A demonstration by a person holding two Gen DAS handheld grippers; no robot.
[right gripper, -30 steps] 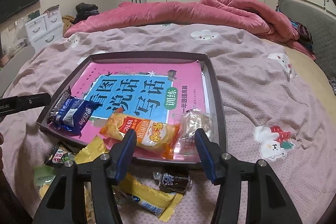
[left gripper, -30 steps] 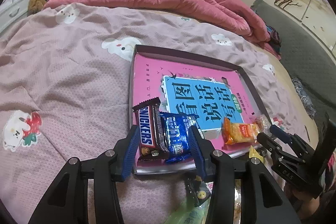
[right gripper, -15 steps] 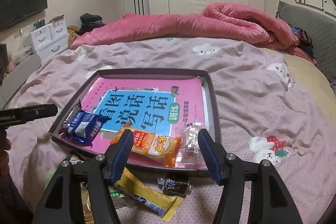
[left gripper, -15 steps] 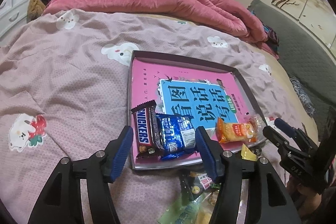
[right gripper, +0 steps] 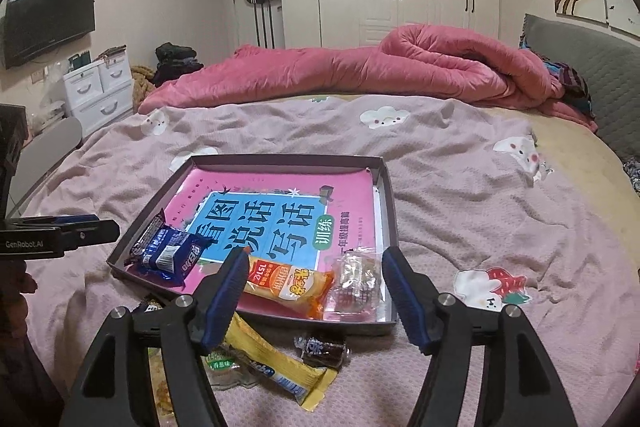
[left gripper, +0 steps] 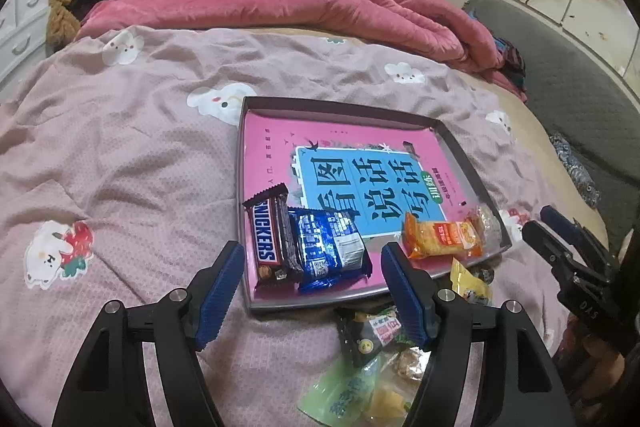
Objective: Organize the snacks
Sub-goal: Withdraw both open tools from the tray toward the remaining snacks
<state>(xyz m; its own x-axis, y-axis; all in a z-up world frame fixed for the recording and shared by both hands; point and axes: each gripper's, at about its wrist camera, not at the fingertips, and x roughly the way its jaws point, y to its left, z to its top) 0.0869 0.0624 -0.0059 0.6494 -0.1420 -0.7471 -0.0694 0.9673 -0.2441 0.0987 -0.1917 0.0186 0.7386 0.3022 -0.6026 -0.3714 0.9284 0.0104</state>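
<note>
You had four snacks along the tray's [left gripper: 472,167] near edge, several packets [right gripper: 276,367] left on the bed [right gripper: 460,195], both grippers' [left gripper: 312,291] [right gripper: 312,297] jaws just opening, holding nothing.

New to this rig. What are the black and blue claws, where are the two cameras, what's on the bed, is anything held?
No robot: a person holds a two-finger gripper in each hand, with a fisheye camera on each looking along its fingers. The left gripper and right gripper are both open, jaws just widened, holding nothing. On the bed sits a shallow tray lined with a pink book. In it: a Snickers bar, a blue packet, an orange packet and a clear wrapped sweet. More snacks lie loose on the blanket, including a yellow bar.
</note>
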